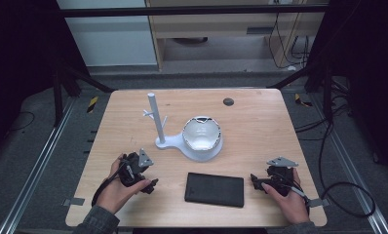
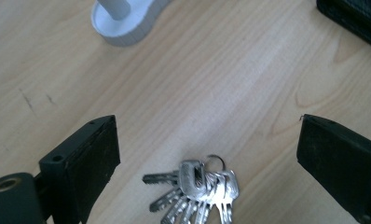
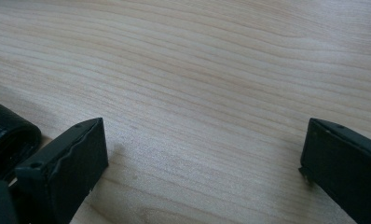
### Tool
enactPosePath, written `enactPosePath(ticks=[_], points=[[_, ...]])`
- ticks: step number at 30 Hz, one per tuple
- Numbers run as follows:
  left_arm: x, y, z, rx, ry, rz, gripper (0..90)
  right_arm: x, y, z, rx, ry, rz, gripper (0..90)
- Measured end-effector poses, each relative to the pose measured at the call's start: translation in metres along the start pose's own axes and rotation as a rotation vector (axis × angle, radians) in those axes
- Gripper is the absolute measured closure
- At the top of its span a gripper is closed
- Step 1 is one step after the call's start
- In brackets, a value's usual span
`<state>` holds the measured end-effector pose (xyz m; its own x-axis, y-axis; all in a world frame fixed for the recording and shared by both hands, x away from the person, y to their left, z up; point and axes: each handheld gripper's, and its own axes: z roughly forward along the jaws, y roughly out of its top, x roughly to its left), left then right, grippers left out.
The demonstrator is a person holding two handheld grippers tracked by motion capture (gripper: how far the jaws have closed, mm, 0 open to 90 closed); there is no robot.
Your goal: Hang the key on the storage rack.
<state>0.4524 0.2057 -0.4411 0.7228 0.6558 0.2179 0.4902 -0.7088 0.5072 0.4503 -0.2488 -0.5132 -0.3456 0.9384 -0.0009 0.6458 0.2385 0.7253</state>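
The wooden table [image 1: 260,126] carries everything, and the white stand [image 1: 192,139] near its middle serves as the reference: a dish-shaped base with a slim upright post [image 1: 154,117] bearing short side pegs, apparently made for hanging small things and dropping others in the bowl. Toward the person from the stand lies a flat black case [image 1: 214,189], set apart from it and untouched, so it leaves the reach to the stand free. To the left of that case, and nearer the person than the stand's post, the left gripper [image 1: 144,184] rests low on the table with its jaws spread wide. Between those jaws, in the left gripper view, lies a bunch of keys [image 2: 197,189] on a ring, flat on the wood; the wide spread looks meant to straddle the bunch before closing. The right gripper [image 1: 255,181] sits beyond the case's far end from the keys, jaws likewise apart over bare wood, seemingly waiting.
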Motion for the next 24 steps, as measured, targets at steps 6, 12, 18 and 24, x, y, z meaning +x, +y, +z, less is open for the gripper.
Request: enactPosePath(ticks=[6,12,18,24], points=[[0.007,-0.003,-0.002,0.014,-0.061,-0.007,5.0,0.0,0.0,0.0,0.001,-0.001,-0.001,0.7],[0.011,-0.003,0.002,0.069,-0.109,-0.012,6.4,0.0,-0.001,-0.001,0.0,0.0,0.0,0.7],[0.018,0.0,-0.002,0.054,-0.117,-0.011,5.1,0.0,-0.001,-0.001,0.001,-0.001,-0.003,0.7],[0.025,-0.003,-0.005,0.033,-0.135,-0.033,7.1,0.0,-0.001,-0.001,0.001,-0.002,-0.002,0.7]])
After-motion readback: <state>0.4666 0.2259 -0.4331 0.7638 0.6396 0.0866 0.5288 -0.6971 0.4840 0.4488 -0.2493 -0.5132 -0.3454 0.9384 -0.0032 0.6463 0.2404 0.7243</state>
